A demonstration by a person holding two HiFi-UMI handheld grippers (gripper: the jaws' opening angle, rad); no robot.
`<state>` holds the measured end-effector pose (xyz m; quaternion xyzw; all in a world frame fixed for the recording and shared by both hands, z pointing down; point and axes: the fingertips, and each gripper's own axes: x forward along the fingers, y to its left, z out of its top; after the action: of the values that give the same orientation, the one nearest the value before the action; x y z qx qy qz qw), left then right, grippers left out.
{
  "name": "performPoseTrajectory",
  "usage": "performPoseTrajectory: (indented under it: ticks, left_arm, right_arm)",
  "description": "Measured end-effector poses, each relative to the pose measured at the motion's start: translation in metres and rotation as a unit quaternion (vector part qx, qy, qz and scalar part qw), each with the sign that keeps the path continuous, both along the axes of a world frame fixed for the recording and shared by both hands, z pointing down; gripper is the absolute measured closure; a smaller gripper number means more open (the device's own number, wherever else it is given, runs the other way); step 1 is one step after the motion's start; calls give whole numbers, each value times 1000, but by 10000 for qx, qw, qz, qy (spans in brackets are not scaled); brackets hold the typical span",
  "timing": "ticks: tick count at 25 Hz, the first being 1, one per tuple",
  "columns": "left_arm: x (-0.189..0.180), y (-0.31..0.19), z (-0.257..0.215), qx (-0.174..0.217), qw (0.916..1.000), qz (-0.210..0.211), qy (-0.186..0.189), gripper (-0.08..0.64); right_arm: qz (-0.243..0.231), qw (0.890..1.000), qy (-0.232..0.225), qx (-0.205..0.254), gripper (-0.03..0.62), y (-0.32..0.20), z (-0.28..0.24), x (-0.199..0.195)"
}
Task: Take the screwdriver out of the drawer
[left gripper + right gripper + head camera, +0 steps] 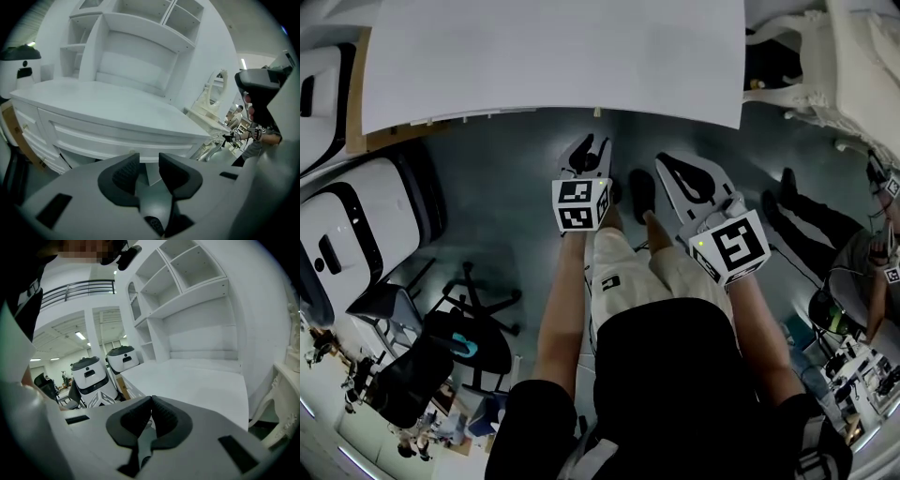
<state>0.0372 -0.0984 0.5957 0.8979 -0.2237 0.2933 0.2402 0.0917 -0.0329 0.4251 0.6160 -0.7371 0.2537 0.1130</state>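
The screwdriver is out of sight, presumably inside the closed drawer (117,136) under the bench (93,101) top. The drawer front lies straight ahead of the left hand-held gripper (149,160), which is spread and empty. The right hand-held gripper (151,401), pressed together, faces over the bench.
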Motion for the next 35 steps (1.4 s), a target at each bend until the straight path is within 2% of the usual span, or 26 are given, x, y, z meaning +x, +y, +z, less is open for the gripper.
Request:
performPoseTrajectory:
  ticks: [11,21,30,35]
  left_arm:
    - [9,-26,56,-92,9986,-57,-514,423]
    - [24,-39,81,-139,9979,-126,-618,422]
    - [31,-47,85,-116,9974,-255,-668,472]
    - [32,-48,84,-179,9975,-277,-625,477]
  right_arm:
    - [136,9997,22,-182,575,-2,10,7]
    - [149,9993,-43,-342,575,7,24,7]
    - [216,9988,-51,-430,575,17,27,15]
    - [194,9989,-56,-432,575,18,28,16]
